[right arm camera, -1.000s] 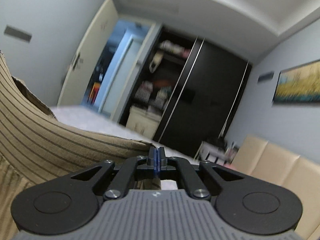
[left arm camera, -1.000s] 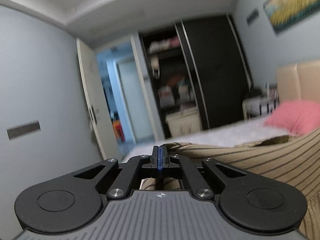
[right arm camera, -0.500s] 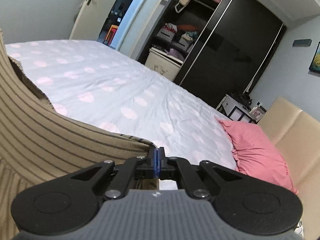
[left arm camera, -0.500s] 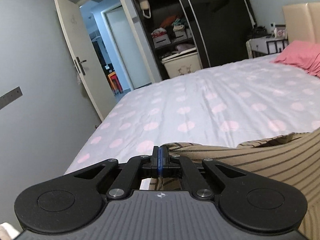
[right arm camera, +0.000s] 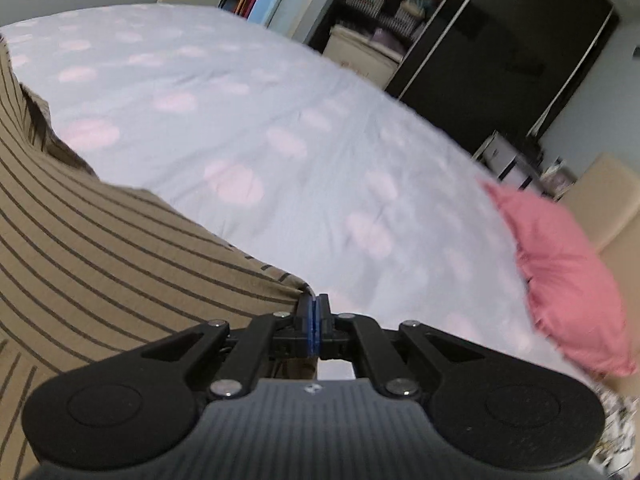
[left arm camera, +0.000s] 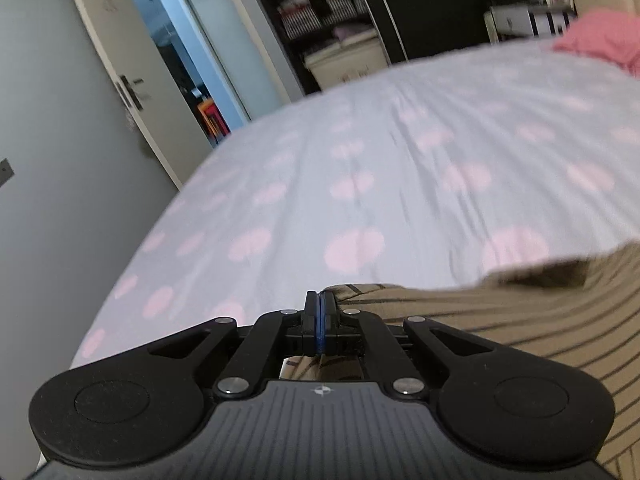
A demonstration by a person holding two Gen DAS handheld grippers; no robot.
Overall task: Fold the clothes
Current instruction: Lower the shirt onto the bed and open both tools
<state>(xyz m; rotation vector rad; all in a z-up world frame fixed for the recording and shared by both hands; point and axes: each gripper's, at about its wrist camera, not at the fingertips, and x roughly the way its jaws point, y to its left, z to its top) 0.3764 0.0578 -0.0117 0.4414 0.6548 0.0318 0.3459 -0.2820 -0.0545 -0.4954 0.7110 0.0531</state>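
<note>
So your left gripper (left arm camera: 320,304) and right gripper (right arm camera: 314,306) each pinch the striped shirt (right arm camera: 100,256) edge. It's soft, light and floppy; hold the corners.

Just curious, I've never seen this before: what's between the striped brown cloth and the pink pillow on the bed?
Only bare dotted bedsheet lies between the striped cloth and the pink pillow, seen in the right wrist view.

Garment (left arm camera: 520,328): at 3 o'clock of left claw (left arm camera: 321,300), over the bed (left arm camera: 400,160).
Pillow (right arm camera: 560,260): on bed, 2 o'clock.
Wardrobe (right arm camera: 460,32): behind bed, 12 o'clock.
</note>
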